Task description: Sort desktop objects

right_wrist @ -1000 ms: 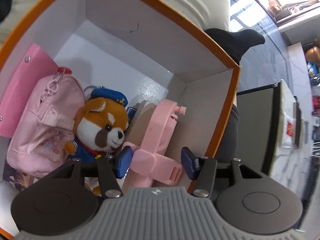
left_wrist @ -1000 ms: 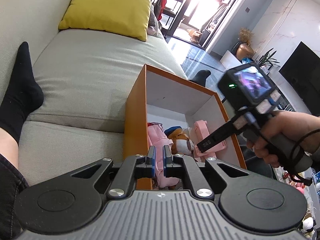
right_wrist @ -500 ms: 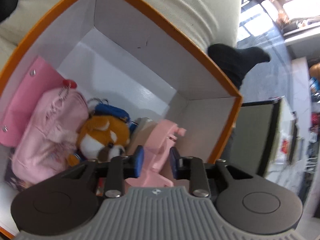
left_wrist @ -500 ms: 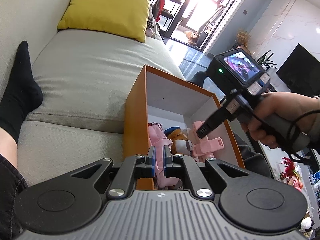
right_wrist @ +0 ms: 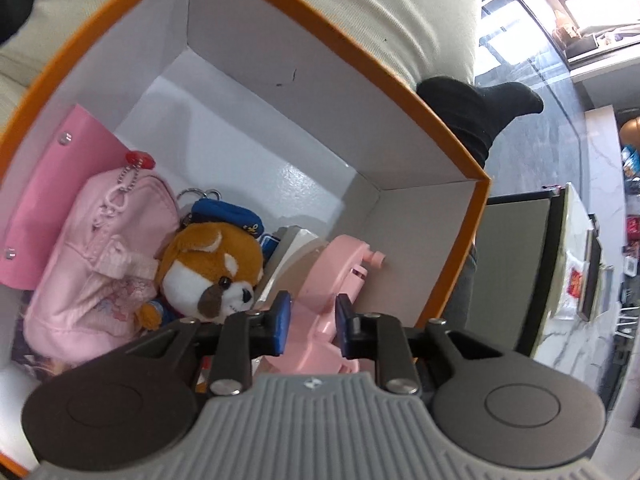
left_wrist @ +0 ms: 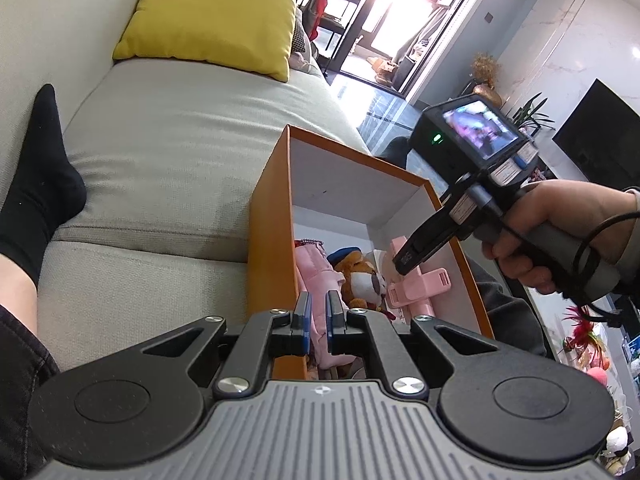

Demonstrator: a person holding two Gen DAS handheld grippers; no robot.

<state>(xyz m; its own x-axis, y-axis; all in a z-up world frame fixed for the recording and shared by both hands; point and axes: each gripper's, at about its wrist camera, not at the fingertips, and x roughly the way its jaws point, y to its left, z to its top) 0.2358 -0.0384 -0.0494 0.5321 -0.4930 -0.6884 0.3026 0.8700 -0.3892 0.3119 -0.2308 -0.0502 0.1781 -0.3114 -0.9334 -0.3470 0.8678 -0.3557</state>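
**Risk: pink holder slipping or snagging in the box**

The right gripper [right_wrist: 310, 322] is seen pinching the pale pink plastic phone holder [right_wrist: 340, 272] inside the orange-walled, white-lined cardboard box [right_wrist: 452, 152]. The grip sits on a narrow part; the holder is judged likely to pivot or slip out. Its arm may be caught on the brown plush fox keychain [right_wrist: 212, 268]. The left gripper [left_wrist: 318, 316] is pressed together, empty, at the near rim.
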